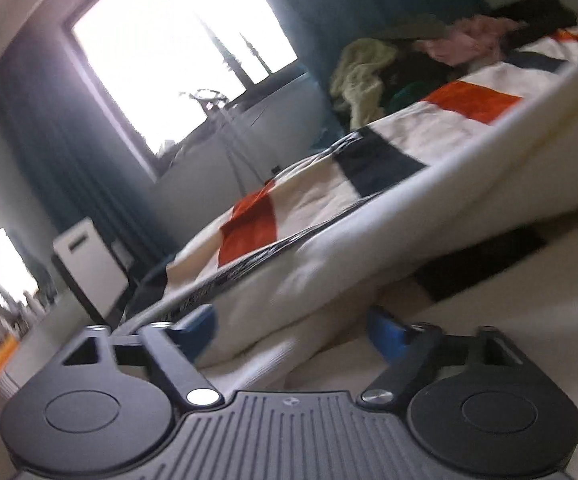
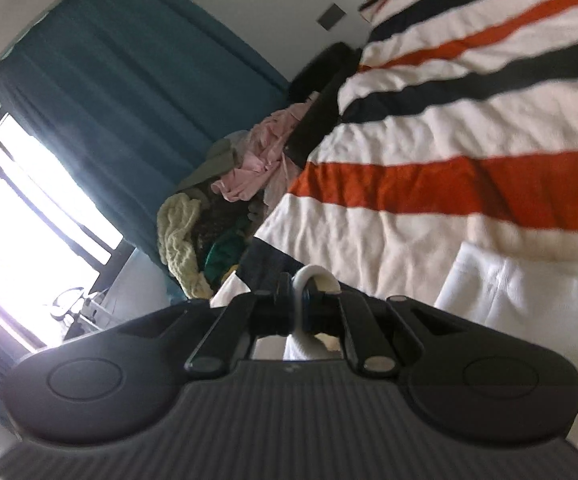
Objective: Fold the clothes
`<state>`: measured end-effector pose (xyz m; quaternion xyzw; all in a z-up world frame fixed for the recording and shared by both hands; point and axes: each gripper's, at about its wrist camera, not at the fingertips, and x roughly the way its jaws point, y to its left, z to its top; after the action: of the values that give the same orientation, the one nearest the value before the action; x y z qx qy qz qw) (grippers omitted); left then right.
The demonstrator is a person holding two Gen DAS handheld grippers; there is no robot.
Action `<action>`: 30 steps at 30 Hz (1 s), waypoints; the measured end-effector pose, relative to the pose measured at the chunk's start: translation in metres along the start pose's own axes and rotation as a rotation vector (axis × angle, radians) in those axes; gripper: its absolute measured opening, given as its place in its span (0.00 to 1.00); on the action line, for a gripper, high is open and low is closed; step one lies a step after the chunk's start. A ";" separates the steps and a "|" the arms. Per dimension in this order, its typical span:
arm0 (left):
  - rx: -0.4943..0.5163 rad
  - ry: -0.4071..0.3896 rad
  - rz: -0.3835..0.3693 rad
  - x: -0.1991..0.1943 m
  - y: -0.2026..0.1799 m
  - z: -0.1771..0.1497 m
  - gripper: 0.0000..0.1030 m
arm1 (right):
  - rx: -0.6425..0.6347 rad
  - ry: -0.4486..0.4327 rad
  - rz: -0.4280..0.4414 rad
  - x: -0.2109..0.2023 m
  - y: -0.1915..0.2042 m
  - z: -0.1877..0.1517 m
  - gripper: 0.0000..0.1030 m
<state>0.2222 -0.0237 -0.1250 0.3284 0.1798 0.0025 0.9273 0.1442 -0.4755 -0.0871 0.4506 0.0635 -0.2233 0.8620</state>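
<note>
On my left, the left gripper (image 1: 291, 330) sits low over the bed with its blue-padded fingers (image 1: 385, 330) spread wide, a thick fold of the white garment (image 1: 369, 240) lying between them but not pinched. The cloth runs from near left up to the far right across the striped bedspread (image 1: 389, 136), and it looks soft, light and limp, a ribbed knit that will sag and drag unless it is kept taut. Far behind it a pile of clothes (image 1: 369, 76) waits by the teal curtain (image 1: 69, 152). On my right, the right gripper (image 2: 301, 304) is pressed together on a rolled edge of the same white garment, which loops up between the tips; more of it lies flat at near right on the bedspread. I judge a hem or seam the best hold, since a bunched middle would slip and crease. Whether this is an early or closing fold, I cannot tell.
</note>
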 end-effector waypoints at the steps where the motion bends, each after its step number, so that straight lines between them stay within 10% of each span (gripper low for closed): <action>1: -0.008 0.000 -0.005 0.002 0.002 -0.001 0.60 | -0.008 -0.002 -0.013 0.002 -0.001 -0.003 0.07; 7: -0.058 0.002 -0.032 0.015 0.015 -0.009 0.07 | -0.091 0.017 -0.096 0.025 0.003 -0.016 0.07; 16: -0.159 -0.046 -0.074 0.006 0.042 -0.011 0.03 | -0.266 0.094 -0.099 0.107 0.075 0.025 0.07; 22: -0.241 -0.105 -0.104 -0.016 0.065 -0.007 0.03 | -0.530 -0.162 0.112 0.090 0.174 0.050 0.07; 30: -0.291 -0.121 -0.139 -0.038 0.079 -0.005 0.03 | -0.479 0.057 -0.118 0.105 0.043 0.003 0.08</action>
<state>0.1939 0.0370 -0.0681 0.1770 0.1440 -0.0555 0.9720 0.2560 -0.4909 -0.0860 0.2352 0.1653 -0.2392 0.9274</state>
